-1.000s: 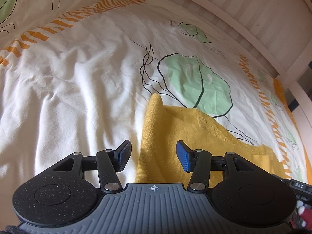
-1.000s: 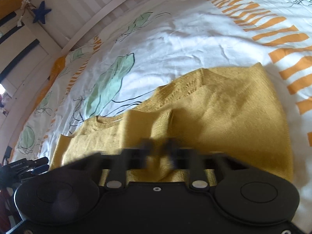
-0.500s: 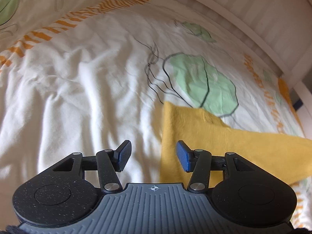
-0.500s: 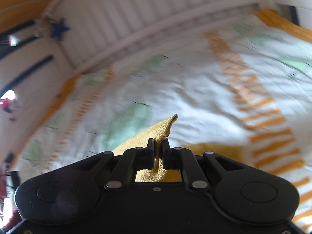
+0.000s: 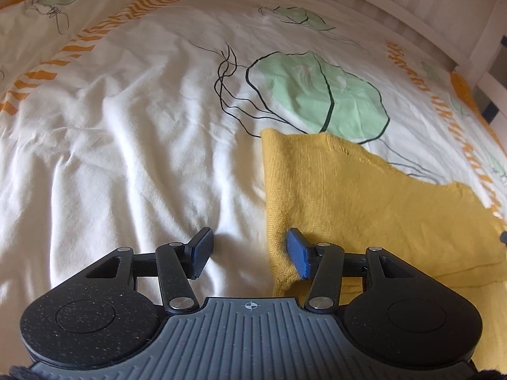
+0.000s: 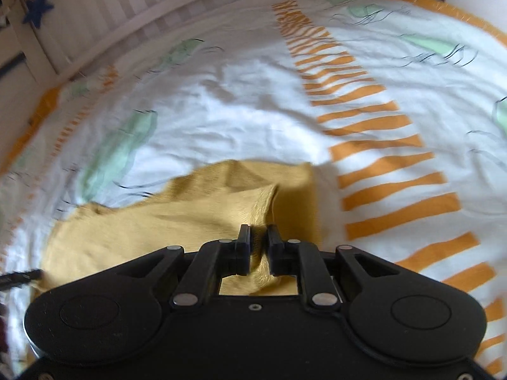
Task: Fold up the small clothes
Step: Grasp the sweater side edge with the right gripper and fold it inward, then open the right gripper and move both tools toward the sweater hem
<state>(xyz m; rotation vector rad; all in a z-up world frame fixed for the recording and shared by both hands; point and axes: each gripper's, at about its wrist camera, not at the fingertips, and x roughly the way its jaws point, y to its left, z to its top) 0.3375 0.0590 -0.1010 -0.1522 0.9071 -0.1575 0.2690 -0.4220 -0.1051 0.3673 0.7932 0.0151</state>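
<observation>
Fingers of the right gripper [image 6: 259, 247] have just been parting, a ridge of the yellow knit garment [image 5: 364, 196] slack between them, apparently dropping a folded flap. Left gripper [image 5: 250, 251] straddles its near edge, spread and empty. It lies on the bedsheet [image 5: 126, 126], long axis running left-right.

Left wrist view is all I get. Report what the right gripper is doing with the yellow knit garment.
Observer: The right gripper has its jaws a little apart; they have just been opening, with a ridge of the yellow knit garment between them.
Operator: Describe the fold ahead of it.
Observer: A flap lies turned over onto the garment, rumpled rather than flat.
Operator: Give me a landmark past the bed.
Observer: A blue star hangs on the white slatted bed frame, upper left in the right wrist view.
</observation>
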